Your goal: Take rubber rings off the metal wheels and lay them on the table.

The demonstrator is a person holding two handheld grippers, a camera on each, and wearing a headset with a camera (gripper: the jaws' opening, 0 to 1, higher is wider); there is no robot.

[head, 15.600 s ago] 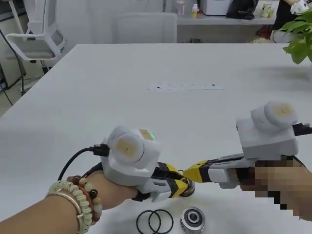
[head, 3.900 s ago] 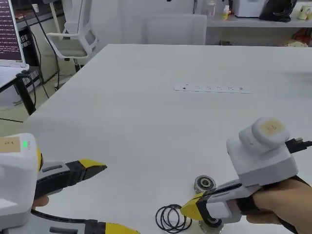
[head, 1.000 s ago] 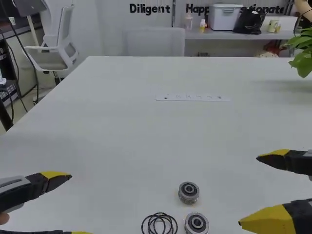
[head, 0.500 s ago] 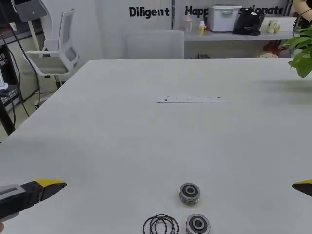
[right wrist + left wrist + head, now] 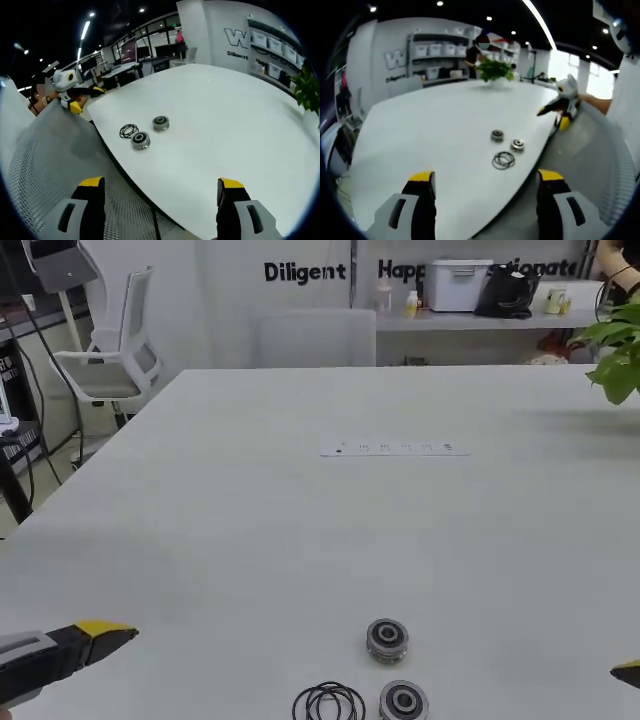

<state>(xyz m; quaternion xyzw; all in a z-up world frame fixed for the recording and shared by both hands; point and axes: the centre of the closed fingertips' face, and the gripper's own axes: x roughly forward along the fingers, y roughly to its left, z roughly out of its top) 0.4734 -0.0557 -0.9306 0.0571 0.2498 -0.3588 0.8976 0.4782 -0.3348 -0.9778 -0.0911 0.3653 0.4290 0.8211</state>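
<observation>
Table (image 5: pixel 300 520), white: I count two metal wheels (image 5: pixel 387 637) near my edge, one behind the other. Rubber rings (image 5: pixel 329 702): black overlapping pile just left of the nearer wheel (image 5: pixel 403 701), perhaps three. Left gripper (image 5: pixel 482 177): jaws spread wide, holding nothing. Right gripper (image 5: pixel 162 186): likewise spread, holding nothing.

We saw a grey chair (image 5: pixel 315 338) standing empty at the far side. To the left of the grey chair stood a white office chair (image 5: pixel 110 350). Above it, dark wall lettering (image 5: pixel 305 271) read "Diligent". To its right ran a shelf (image 5: pixel 480 318) bearing a small bottle (image 5: pixel 412 303), a white lidded box (image 5: pixel 458 285) and a black bag (image 5: pixel 510 292). Farther right hung green plant leaves (image 5: pixel 615 350). In front of the chair, nearer us, lay a flat white socket strip (image 5: pixel 393 449).
</observation>
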